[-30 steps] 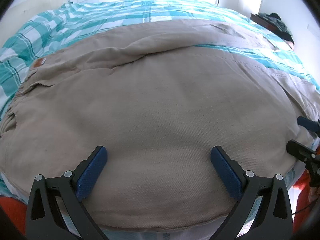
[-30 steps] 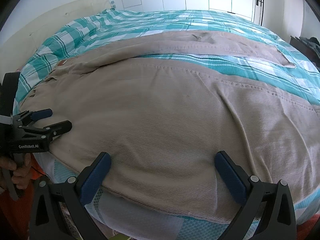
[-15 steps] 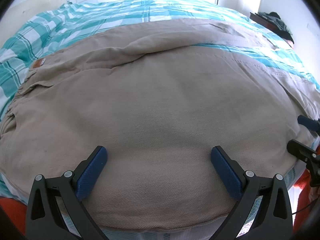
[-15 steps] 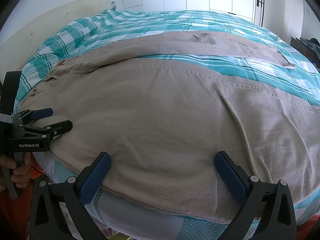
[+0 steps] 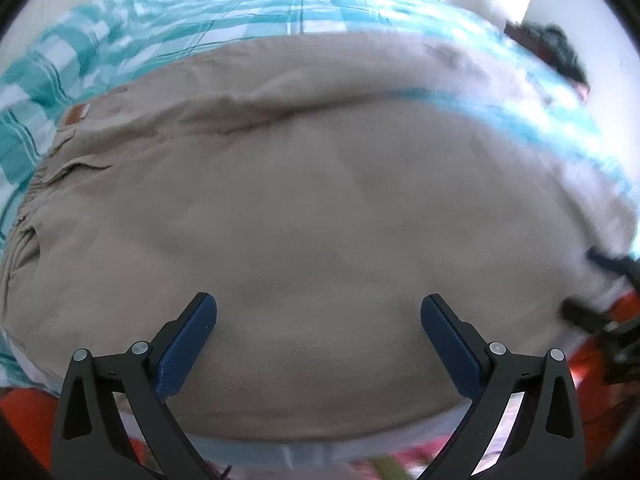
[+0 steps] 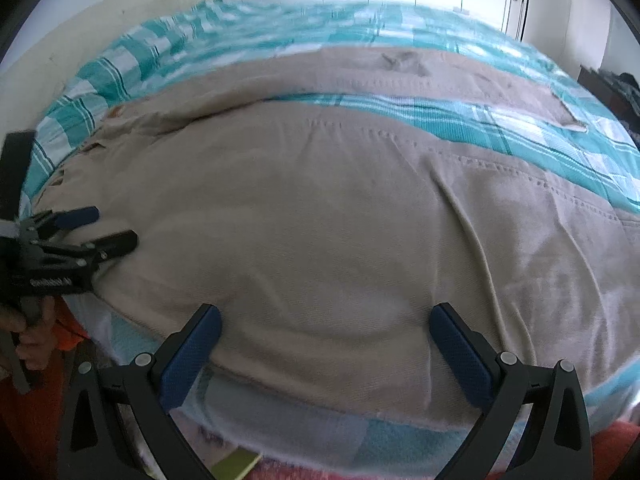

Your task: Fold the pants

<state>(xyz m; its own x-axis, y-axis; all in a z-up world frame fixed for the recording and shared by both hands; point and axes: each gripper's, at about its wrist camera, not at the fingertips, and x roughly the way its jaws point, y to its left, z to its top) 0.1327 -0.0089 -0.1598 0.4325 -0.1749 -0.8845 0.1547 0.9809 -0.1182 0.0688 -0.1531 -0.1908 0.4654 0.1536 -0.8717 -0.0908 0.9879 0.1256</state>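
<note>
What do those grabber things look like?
Each hand-held gripper is a black frame with silver rivets and two dark blue textured pads: left, right. The left one has small white lettering on its side. Orange clothing shows nearby.

pants (image 5: 320,208) on bed (image 6: 360,20), waistband (image 5: 52,152) left
</note>
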